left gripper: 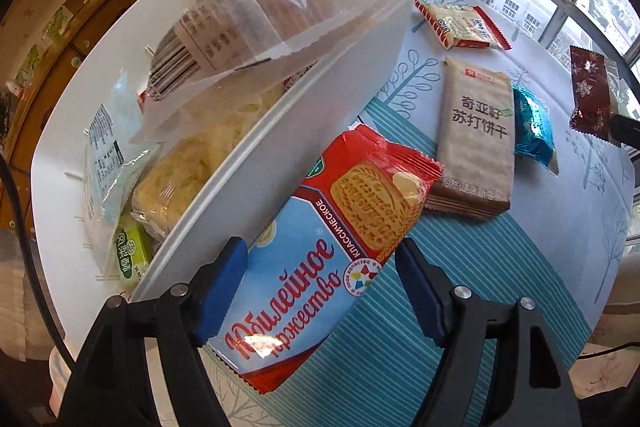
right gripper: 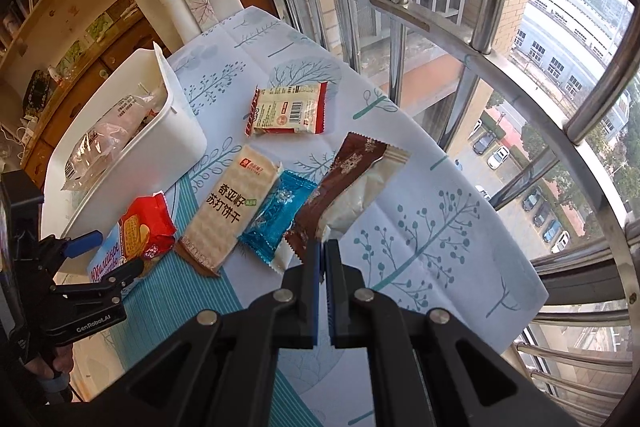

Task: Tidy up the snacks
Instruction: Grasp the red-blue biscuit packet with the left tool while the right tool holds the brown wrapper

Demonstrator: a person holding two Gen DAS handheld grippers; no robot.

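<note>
Bright daylight comes in through the window (right gripper: 500,75) on the far right and lights the surface (right gripper: 400,187) evenly, with only soft, pale shadows. A shiny white spot of glare sits on the red and blue cookie pack (left gripper: 256,341). The clear bag (left gripper: 256,27) looks a little blurry. Straight bars bend near the round, dark picture edges.

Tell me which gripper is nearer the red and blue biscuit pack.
Left. The left gripper straddles the biscuit pack with open jaws beside the white bin; the right gripper is farther off, shut on the brown wrapper.
</note>
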